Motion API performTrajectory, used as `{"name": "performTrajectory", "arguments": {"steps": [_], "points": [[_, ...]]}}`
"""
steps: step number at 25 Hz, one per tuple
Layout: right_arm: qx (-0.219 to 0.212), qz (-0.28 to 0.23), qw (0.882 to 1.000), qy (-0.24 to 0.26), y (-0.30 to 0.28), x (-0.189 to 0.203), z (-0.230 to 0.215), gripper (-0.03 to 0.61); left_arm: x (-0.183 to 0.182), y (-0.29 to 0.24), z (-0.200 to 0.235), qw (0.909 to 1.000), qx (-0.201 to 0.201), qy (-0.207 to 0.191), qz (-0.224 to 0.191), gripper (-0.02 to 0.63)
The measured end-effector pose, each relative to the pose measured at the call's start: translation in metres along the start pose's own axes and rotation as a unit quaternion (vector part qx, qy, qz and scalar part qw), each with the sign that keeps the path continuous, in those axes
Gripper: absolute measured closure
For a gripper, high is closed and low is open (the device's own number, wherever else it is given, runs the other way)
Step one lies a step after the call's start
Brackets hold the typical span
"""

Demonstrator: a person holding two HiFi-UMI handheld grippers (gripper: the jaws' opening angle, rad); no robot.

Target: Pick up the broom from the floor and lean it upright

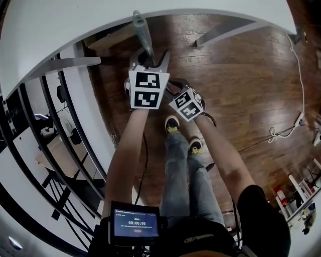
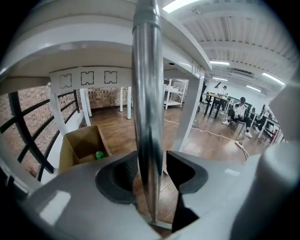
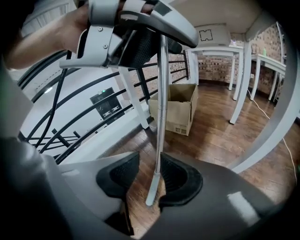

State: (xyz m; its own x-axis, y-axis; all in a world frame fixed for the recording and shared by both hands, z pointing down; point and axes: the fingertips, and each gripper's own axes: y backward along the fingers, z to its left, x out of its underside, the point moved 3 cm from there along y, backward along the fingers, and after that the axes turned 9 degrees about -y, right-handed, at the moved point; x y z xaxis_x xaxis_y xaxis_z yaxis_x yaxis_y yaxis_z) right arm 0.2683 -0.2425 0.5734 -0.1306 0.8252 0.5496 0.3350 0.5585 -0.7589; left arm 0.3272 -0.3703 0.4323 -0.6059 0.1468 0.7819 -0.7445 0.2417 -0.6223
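Observation:
The broom's silver pole (image 1: pixel 142 31) stands nearly upright, its top against the white table edge (image 1: pixel 165 12). My left gripper (image 1: pixel 150 59) is up on the pole. In the left gripper view the pole (image 2: pixel 149 93) runs between the dark pads and fills most of the gap; the left gripper (image 2: pixel 150 173) is open. My right gripper (image 1: pixel 180 93) sits just below and to the right. In the right gripper view the pole (image 3: pixel 161 103) comes down from the left gripper (image 3: pixel 136 42) and passes between the jaws, close to the right pad (image 3: pixel 180 176); the right gripper (image 3: pixel 149 176) is open. The brush head is hidden.
An open cardboard box (image 2: pixel 82 145) (image 3: pixel 180 110) with a green thing (image 2: pixel 99 154) inside stands by the black railing (image 3: pixel 93 108) (image 1: pixel 30 165). White table legs (image 2: pixel 187 117) rise nearby. My shoes (image 1: pixel 172 124) are just below the grippers. A white cable (image 1: pixel 281 130) lies on the wooden floor at right.

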Motion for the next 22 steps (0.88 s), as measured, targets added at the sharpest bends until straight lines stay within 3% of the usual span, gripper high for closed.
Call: {"name": "performTrajectory", "arguments": {"steps": [8, 13, 16, 18, 22], "points": [[0.006, 0.008, 1.000, -0.013, 0.011, 0.011, -0.005, 0.435, 0.011, 0.014, 0.004, 0.9998, -0.008, 0.015, -0.004, 0.353], [0.018, 0.008, 0.999, -0.026, 0.048, 0.017, -0.016, 0.434, 0.023, 0.054, 0.003, 0.9989, -0.019, 0.043, -0.004, 0.345], [0.009, -0.022, 1.000, -0.020, 0.095, 0.017, -0.011, 0.440, 0.035, 0.110, -0.004, 0.9982, -0.055, 0.024, -0.008, 0.455], [0.002, -0.054, 0.998, -0.010, 0.129, 0.011, -0.002, 0.447, 0.043, 0.154, -0.008, 0.9954, -0.090, 0.027, -0.014, 0.597], [-0.007, -0.141, 0.990, 0.000, 0.201, -0.006, 0.025, 0.544, 0.043, 0.228, -0.048, 0.9898, -0.129, 0.055, -0.024, 0.597]]}}
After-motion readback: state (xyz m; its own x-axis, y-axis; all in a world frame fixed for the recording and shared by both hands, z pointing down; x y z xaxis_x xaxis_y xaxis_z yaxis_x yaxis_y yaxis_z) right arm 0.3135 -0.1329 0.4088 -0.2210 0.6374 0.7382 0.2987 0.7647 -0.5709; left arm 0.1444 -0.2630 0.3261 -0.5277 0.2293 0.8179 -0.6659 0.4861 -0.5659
